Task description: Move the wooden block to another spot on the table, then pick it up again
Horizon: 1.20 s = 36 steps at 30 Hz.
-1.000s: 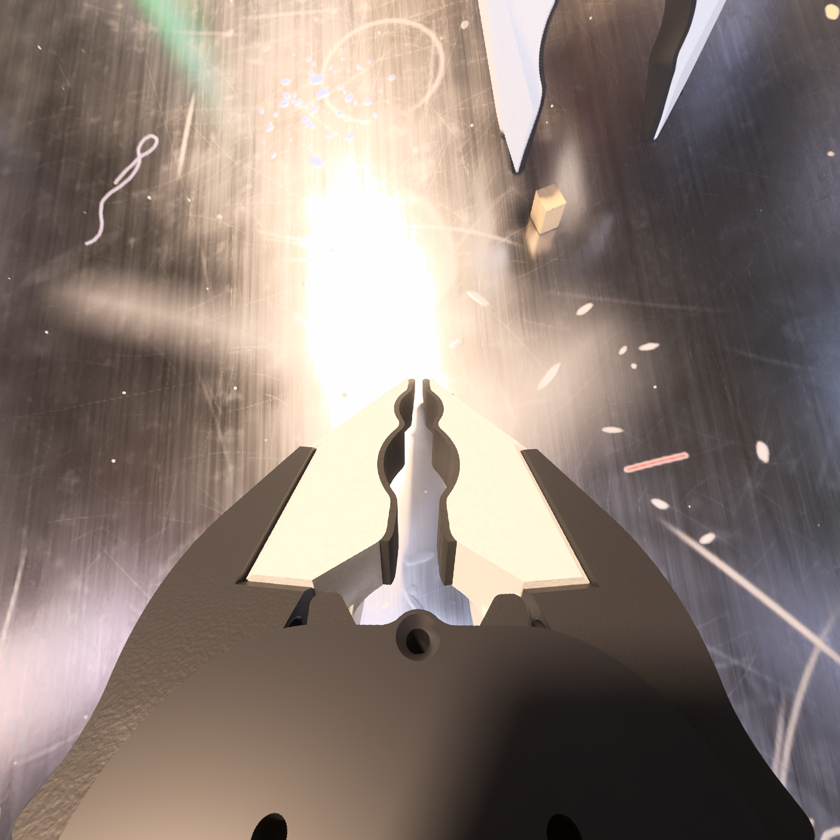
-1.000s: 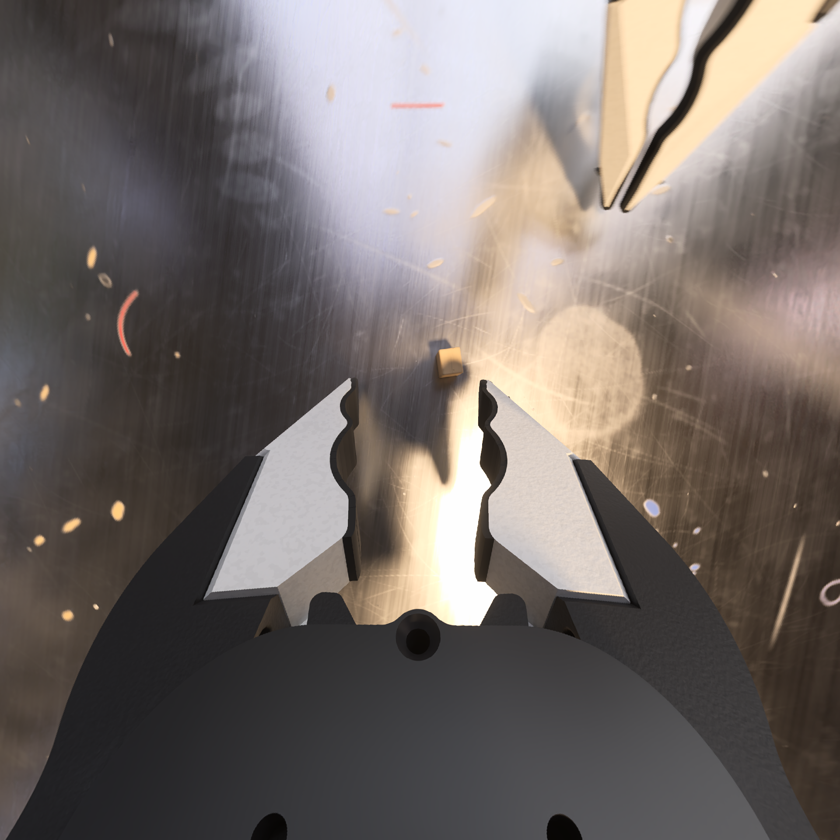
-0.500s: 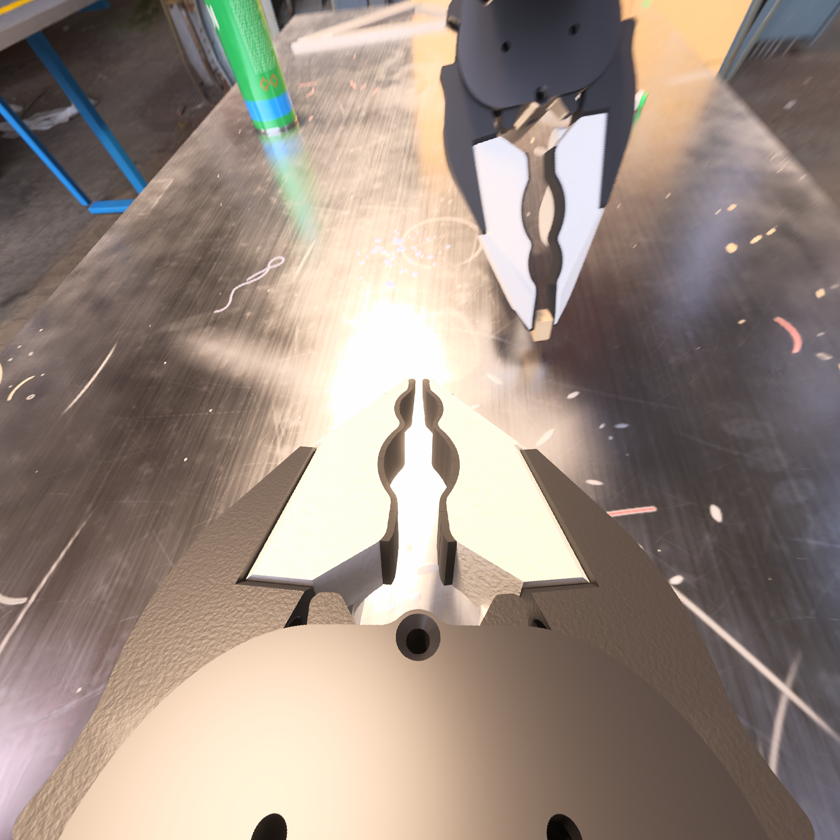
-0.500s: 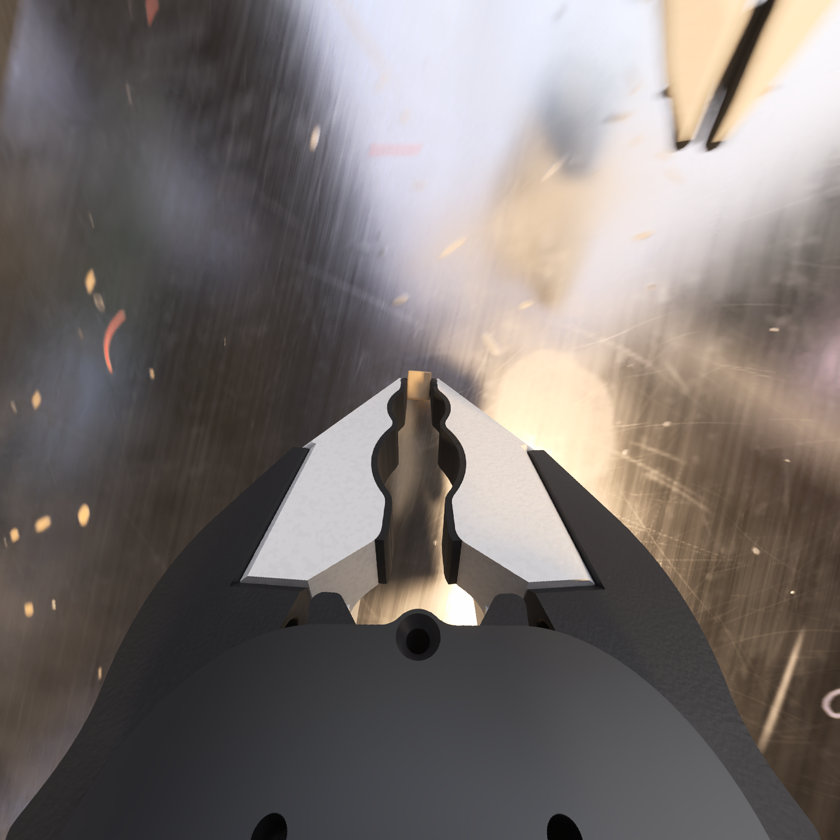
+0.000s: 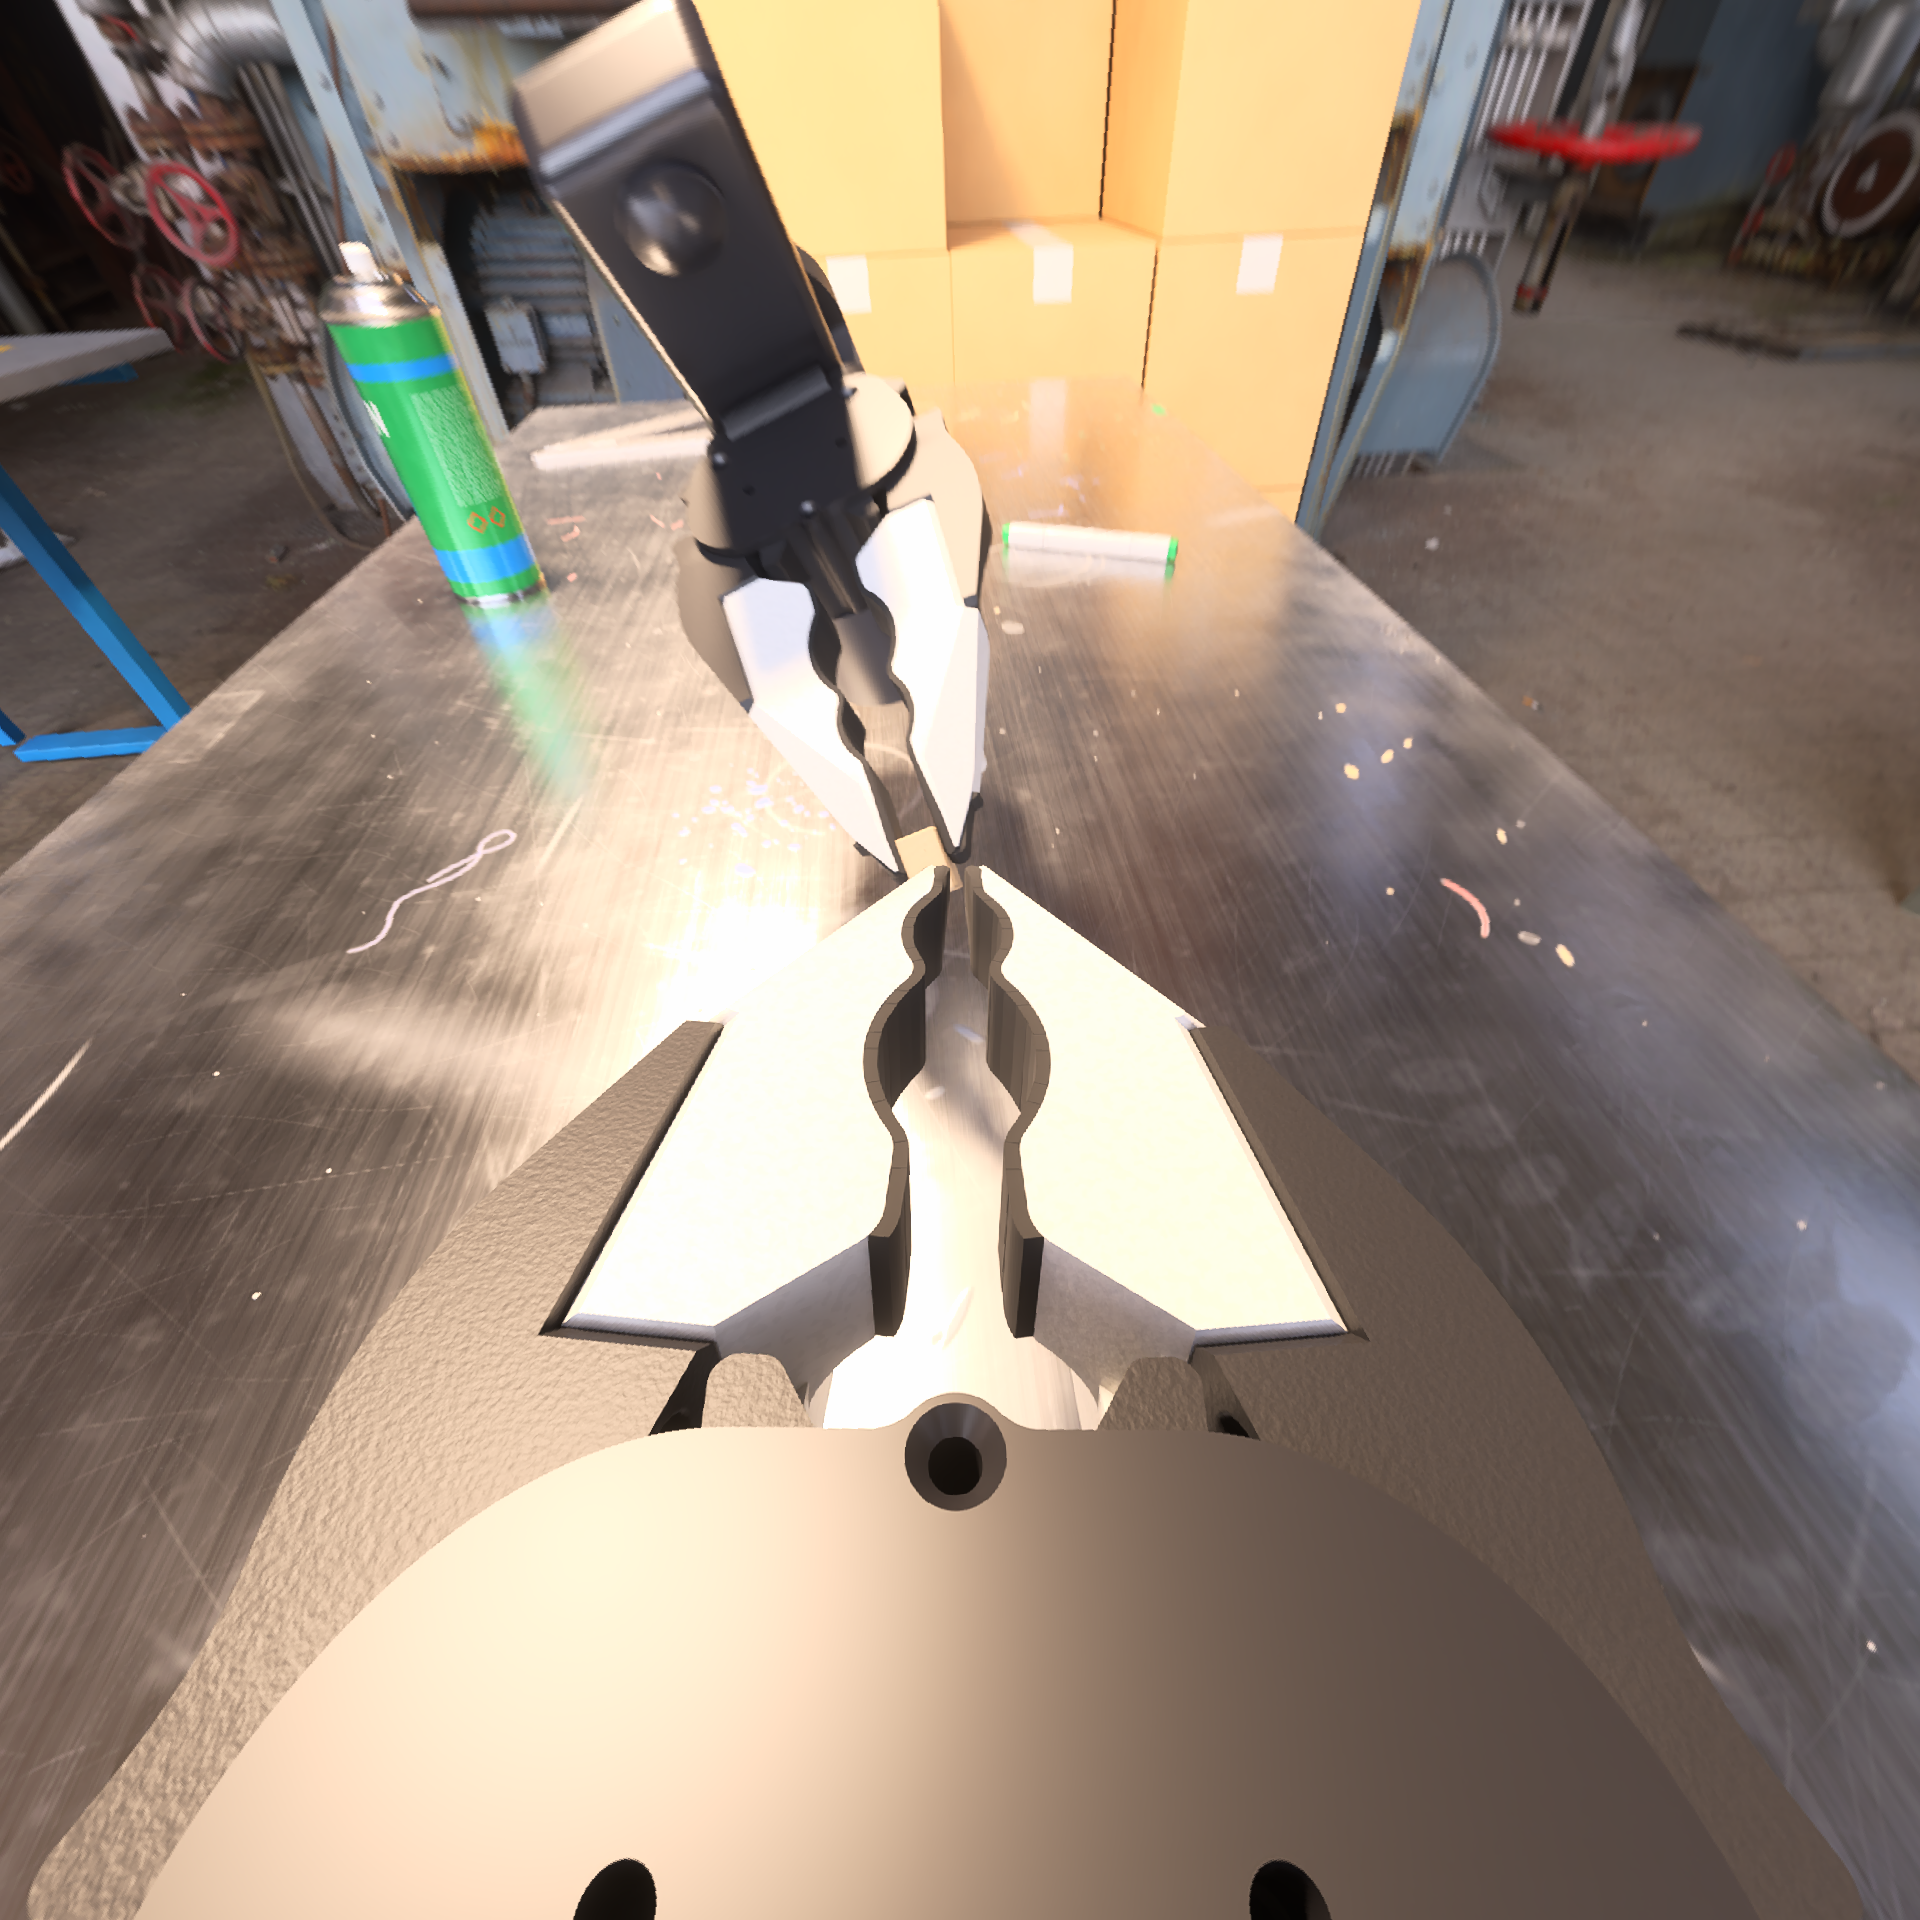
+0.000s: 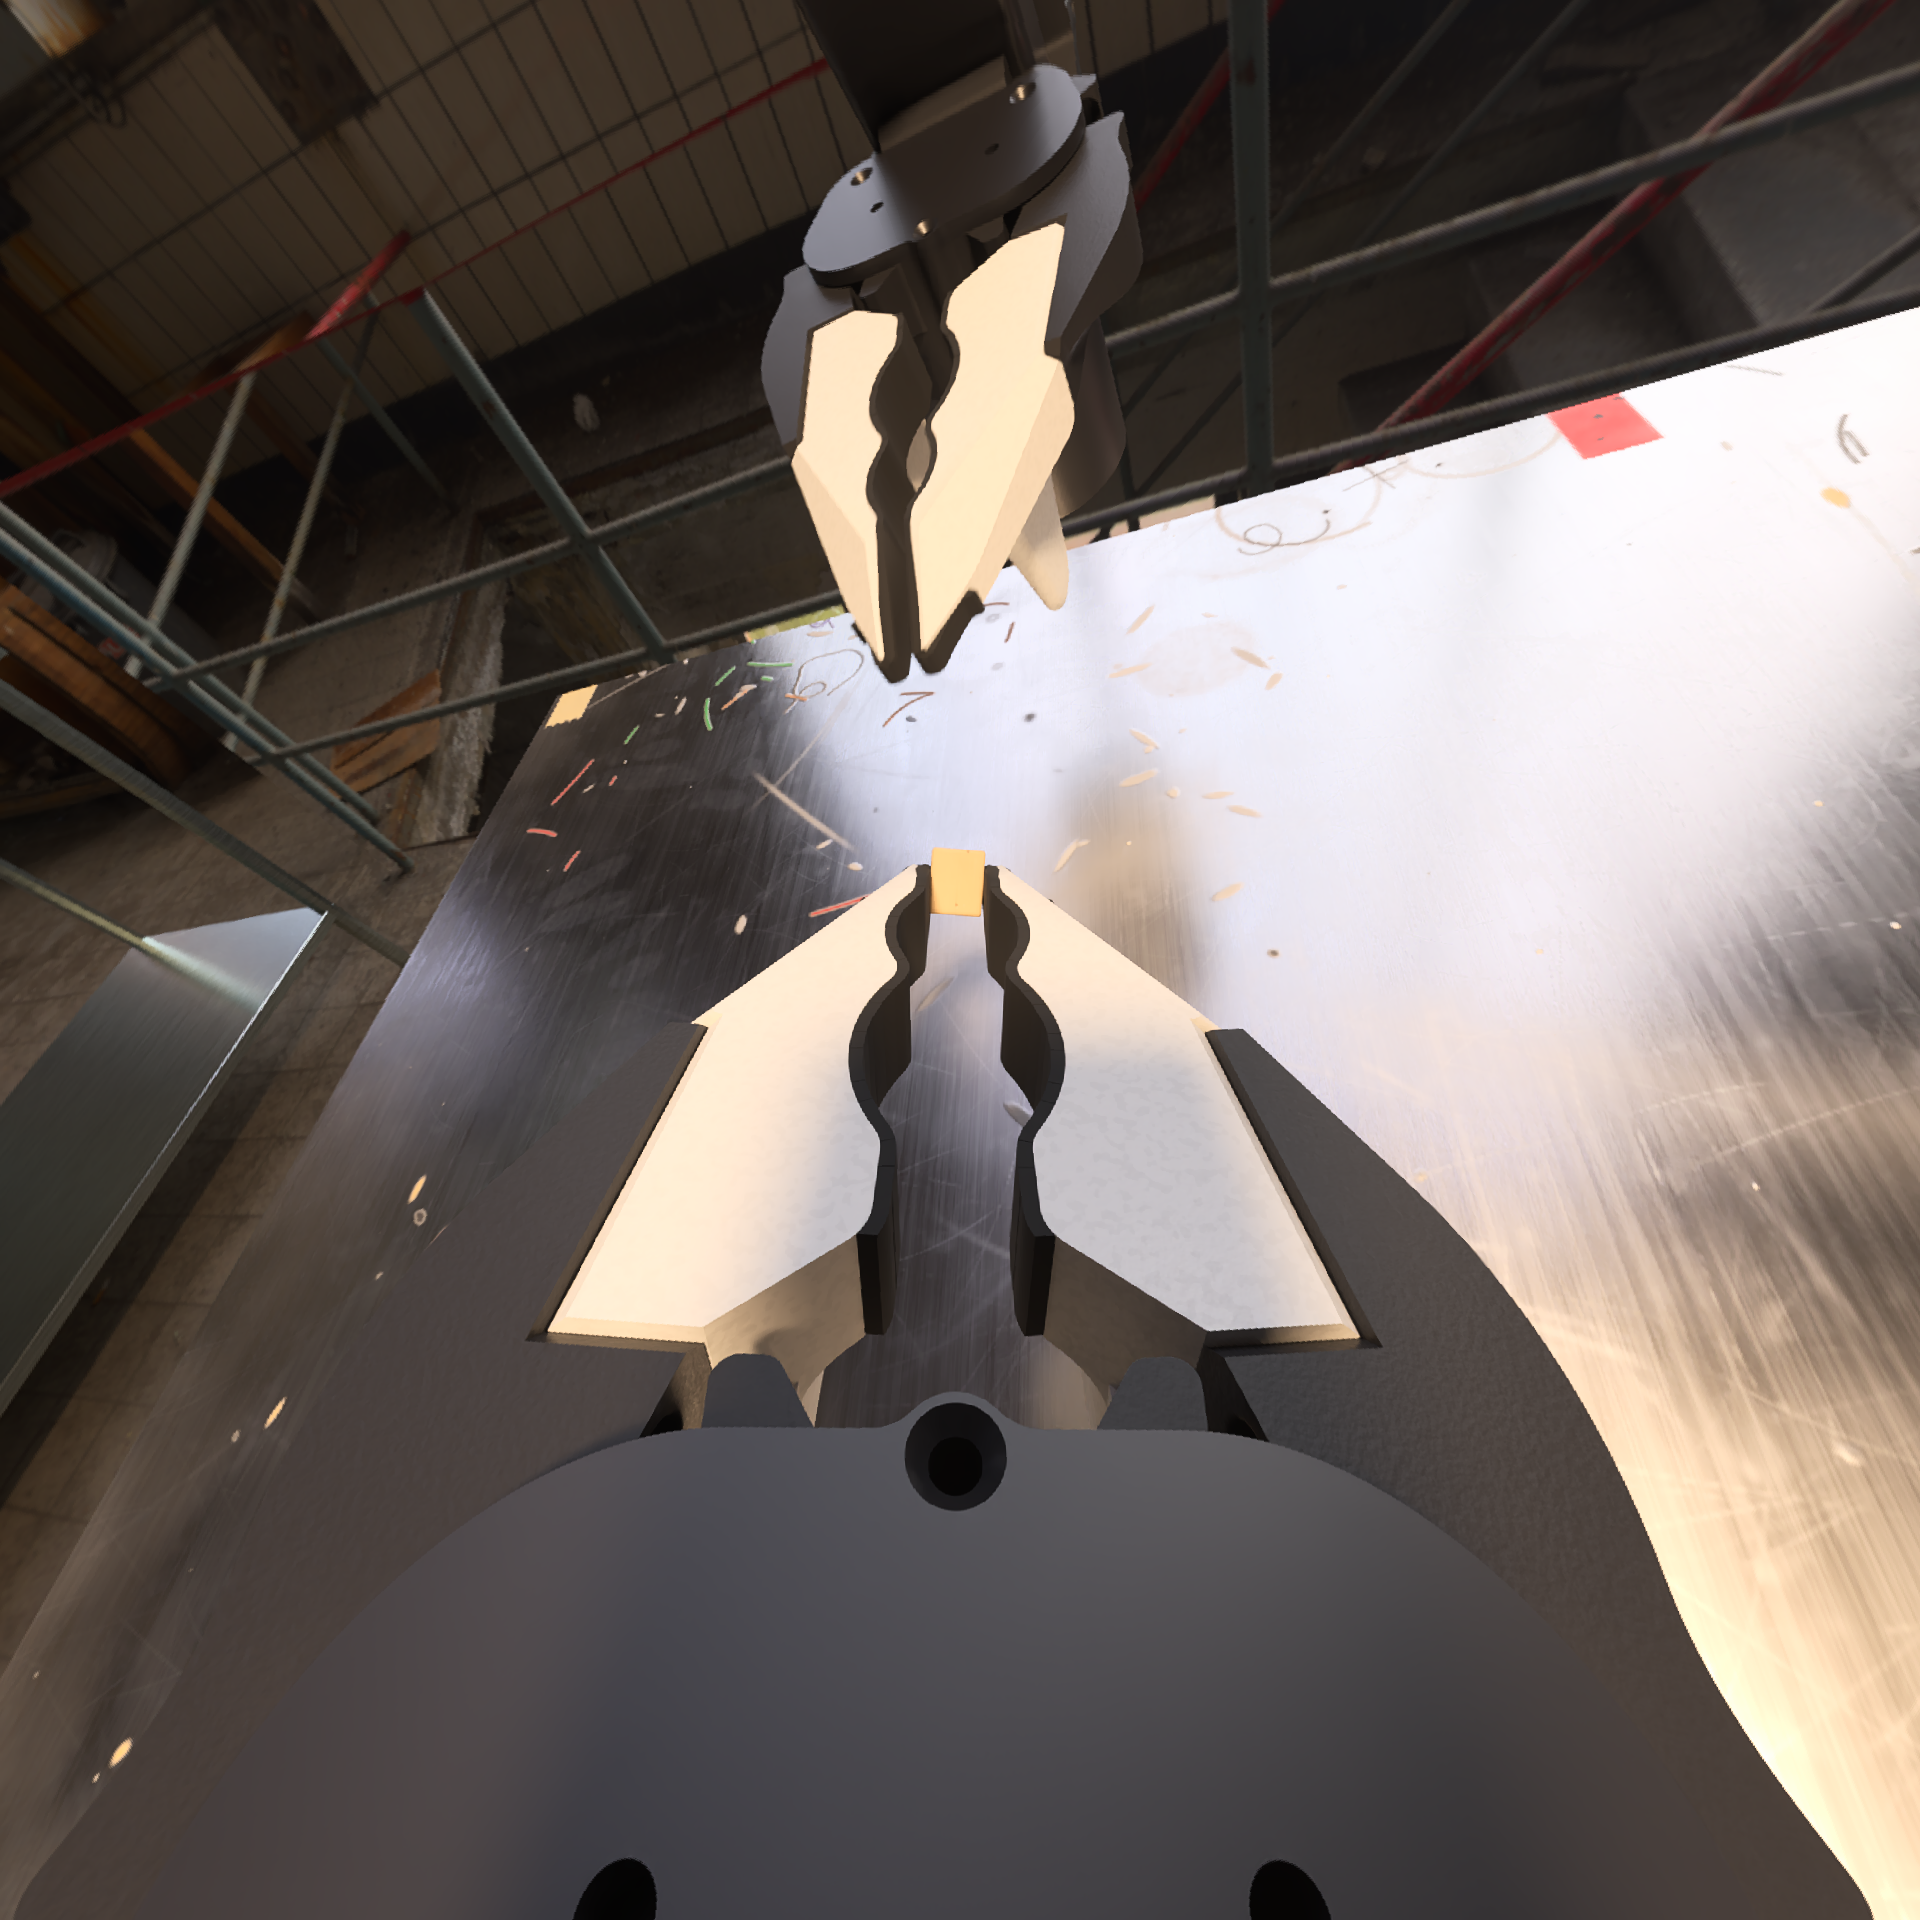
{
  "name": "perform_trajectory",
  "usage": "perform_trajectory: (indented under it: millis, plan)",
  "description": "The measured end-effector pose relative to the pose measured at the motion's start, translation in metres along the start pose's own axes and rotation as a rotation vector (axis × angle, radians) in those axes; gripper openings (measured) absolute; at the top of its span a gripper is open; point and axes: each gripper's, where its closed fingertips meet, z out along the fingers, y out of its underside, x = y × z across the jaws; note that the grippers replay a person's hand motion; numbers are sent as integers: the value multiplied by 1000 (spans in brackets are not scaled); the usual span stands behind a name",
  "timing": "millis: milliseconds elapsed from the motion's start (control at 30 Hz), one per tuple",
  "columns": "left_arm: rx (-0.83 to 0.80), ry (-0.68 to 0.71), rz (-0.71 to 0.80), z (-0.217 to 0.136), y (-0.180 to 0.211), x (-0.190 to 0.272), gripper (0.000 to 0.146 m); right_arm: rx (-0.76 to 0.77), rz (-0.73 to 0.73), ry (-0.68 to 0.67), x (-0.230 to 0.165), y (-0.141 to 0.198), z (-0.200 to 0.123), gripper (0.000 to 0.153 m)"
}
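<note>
The small wooden block (image 6: 957, 882) is pinched between the tips of my right gripper (image 6: 957, 873), which is shut on it and holds it above the scratched metal table (image 6: 1455, 831). In the left wrist view the same dark gripper (image 5: 925, 854) hangs tilted just beyond my own fingertips, with the block (image 5: 923, 849) at its tips. My left gripper (image 5: 957, 875) is shut and empty, its tips close to the block. It also shows in the right wrist view (image 6: 910, 657), hanging above the table's far part.
A green and blue spray can (image 5: 431, 436) stands at the table's far left. A white marker with green ends (image 5: 1088, 542) lies at the far right. Cardboard boxes (image 5: 1122, 197) stand behind the table. A blue frame (image 5: 73, 623) stands off the left edge.
My right gripper closed on the block and lifted it off the table. Both grippers have risen and tilted, so the views now take in the room.
</note>
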Motion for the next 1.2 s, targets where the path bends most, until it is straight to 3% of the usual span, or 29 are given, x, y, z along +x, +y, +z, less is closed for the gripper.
perform_trajectory:
  millis: [333, 767, 1200]
  plan:
    - [-154, -5, 97, 9, 23, 5, 2, -89, -17, -45, 3, 2, 9, 9]
    - [-237, -22, 201, 12, 34, 7, 2, -181, 9, -112, 1, 18, 14, 9]
    - [-402, 24, 338, 23, 61, 21, 2, -386, 57, -165, -5, 49, 22, 9]
